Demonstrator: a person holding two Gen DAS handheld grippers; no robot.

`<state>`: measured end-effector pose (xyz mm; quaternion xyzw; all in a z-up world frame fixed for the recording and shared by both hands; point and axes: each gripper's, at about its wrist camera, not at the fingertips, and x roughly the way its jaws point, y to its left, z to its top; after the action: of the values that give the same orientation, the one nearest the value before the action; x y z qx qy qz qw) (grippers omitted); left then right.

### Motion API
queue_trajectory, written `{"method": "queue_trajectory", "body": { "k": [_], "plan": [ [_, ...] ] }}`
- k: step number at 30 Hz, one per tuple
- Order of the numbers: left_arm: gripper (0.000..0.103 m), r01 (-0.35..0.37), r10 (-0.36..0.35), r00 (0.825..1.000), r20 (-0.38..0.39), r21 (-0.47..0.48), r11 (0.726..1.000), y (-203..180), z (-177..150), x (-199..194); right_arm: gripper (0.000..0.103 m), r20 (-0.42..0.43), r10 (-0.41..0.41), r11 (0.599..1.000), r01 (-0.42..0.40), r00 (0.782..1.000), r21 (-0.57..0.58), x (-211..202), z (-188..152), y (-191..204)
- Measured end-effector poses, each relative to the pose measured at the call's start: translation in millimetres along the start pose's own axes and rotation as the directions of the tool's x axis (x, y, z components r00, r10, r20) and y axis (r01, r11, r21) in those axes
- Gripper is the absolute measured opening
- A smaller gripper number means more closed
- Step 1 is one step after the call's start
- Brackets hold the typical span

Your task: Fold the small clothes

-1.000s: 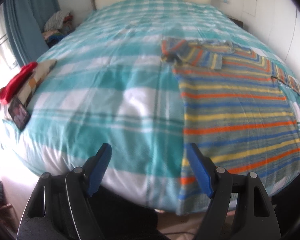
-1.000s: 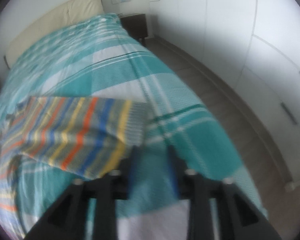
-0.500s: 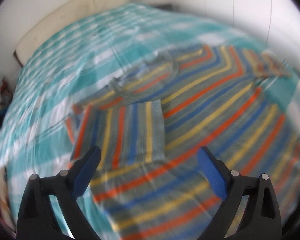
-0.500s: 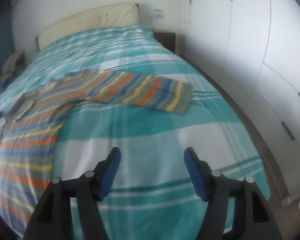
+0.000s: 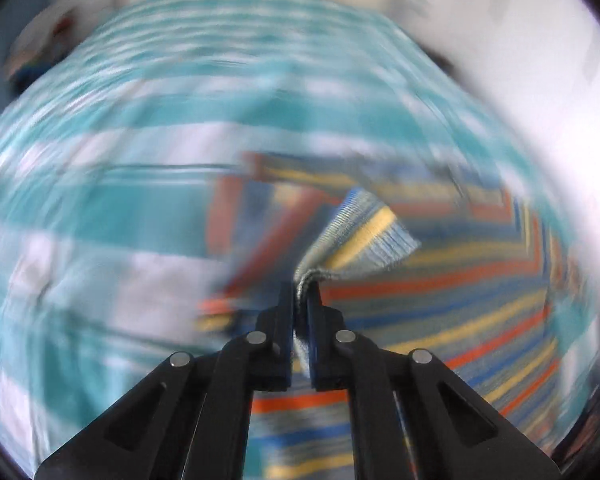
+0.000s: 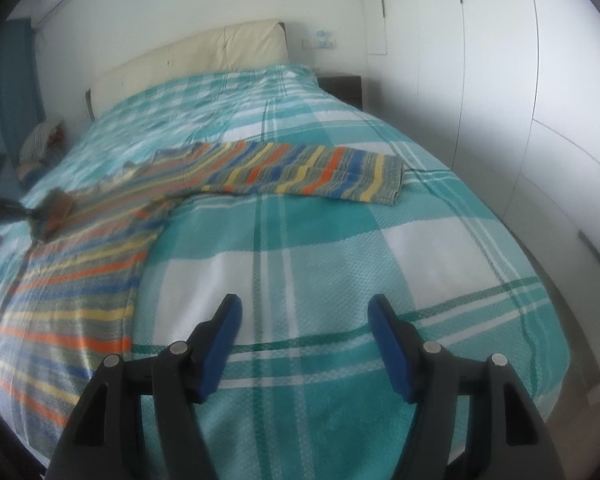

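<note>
- Left wrist view: the left gripper (image 5: 300,292) pinches a folded sleeve cuff of the striped sweater (image 5: 440,304), its fingers nearly together.
- Sweater: orange, yellow, blue and grey stripes, lying flat near the bed's (image 6: 340,240) left edge, one sleeve (image 6: 312,170) stretched toward the right edge.
- Right gripper (image 6: 304,320) hovers over the teal checked cover, fingers wide, holding nothing.
- Cream headboard (image 6: 188,56) and white wardrobes (image 6: 500,60) stand behind.

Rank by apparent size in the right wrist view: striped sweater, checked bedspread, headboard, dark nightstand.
1. checked bedspread, fills most of the frame.
2. striped sweater, sprawled across the bed's left side, one sleeve stretched right.
3. headboard, far off, so it shows smaller than it is.
4. dark nightstand, only a sliver shows.
</note>
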<state>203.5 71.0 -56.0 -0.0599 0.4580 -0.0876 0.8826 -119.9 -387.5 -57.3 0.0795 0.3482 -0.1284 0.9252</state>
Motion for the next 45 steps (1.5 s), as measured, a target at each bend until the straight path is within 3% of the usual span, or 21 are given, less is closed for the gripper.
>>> {"method": "queue_trajectory", "body": {
  "k": [3,5,7,10,14,18,20,24,29,31,33,37,39,45],
  "plan": [
    [0.004,-0.116,0.136,0.989,0.063,-0.253,0.96,97.5,-3.9,-41.1,0.065,0.003,0.027,0.999,-0.027,1.0,0.026,1.5,-3.9,-2.8],
    [0.003,-0.194,0.224,0.974,0.039,-0.368,0.909,149.1,-15.4,-49.2,0.065,-0.023,0.033,0.999,-0.032,0.999,0.042,8.1,-4.0,-4.3],
    [0.003,-0.226,0.243,0.97,-0.016,-0.434,0.872,187.4,-35.1,-44.3,0.065,-0.042,0.037,0.998,-0.035,0.998,0.058,13.3,-4.0,-5.7],
    [0.003,-0.241,0.238,0.969,-0.066,-0.461,0.854,205.0,-61.2,-28.7,0.065,-0.062,0.036,0.998,-0.032,0.997,0.062,18.4,-5.8,-4.1],
    [0.003,-0.218,0.23,0.972,-0.039,-0.5,0.838,207.7,-79.8,-21.9,0.065,-0.067,0.024,0.999,-0.021,0.997,0.046,18.6,-7.8,-2.1],
    [0.004,-0.155,0.169,0.985,-0.023,-0.543,0.825,228.7,-80.7,-29.0,0.065,-0.071,0.031,0.997,-0.027,0.997,0.068,19.8,-8.7,-6.9],
    [0.004,-0.223,0.243,0.969,-0.036,-0.547,0.807,237.7,-83.0,-37.1,0.065,-0.07,0.032,0.997,-0.027,0.997,0.073,20.2,-9.1,-7.4],
    [0.004,-0.267,0.286,0.956,-0.06,-0.577,0.772,261.5,-99.8,-54.4,0.065,-0.067,0.025,0.998,-0.021,0.997,0.065,21.0,-9.7,-5.8],
    [0.011,-0.289,0.322,0.946,-0.027,-0.516,0.806,239.2,-100.3,-70.2,0.065,-0.062,0.03,0.997,-0.026,0.998,0.072,20.8,-8.3,-6.7],
    [0.036,-0.259,0.296,0.955,0.0,-0.484,0.836,220.4,-97.1,-70.6,0.065,-0.053,0.031,0.997,-0.027,0.998,0.077,17.6,-7.4,-7.3],
    [0.051,-0.217,0.256,0.966,0.029,-0.444,0.869,194.8,-94.4,-67.9,0.065,-0.034,0.022,0.996,-0.019,0.999,0.083,11.2,-4.3,-8.0],
    [0.072,-0.152,0.182,0.981,0.064,-0.318,0.936,145.3,-97.8,-57.7,0.07,0.007,-0.009,0.998,0.008,1.0,0.063,-0.9,9.3,-4.0],
    [0.08,-0.146,0.168,0.983,0.077,-0.232,0.962,123.1,-102.3,-48.1,0.08,0.043,-0.015,0.999,0.013,0.999,0.045,-5.7,21.0,0.9],
    [0.086,-0.221,0.232,0.967,0.101,-0.108,0.969,99.5,-116.8,-23.5,0.085,0.11,-0.016,0.999,0.02,0.994,-0.037,13.5,52.5,18.8]
  ]
}}
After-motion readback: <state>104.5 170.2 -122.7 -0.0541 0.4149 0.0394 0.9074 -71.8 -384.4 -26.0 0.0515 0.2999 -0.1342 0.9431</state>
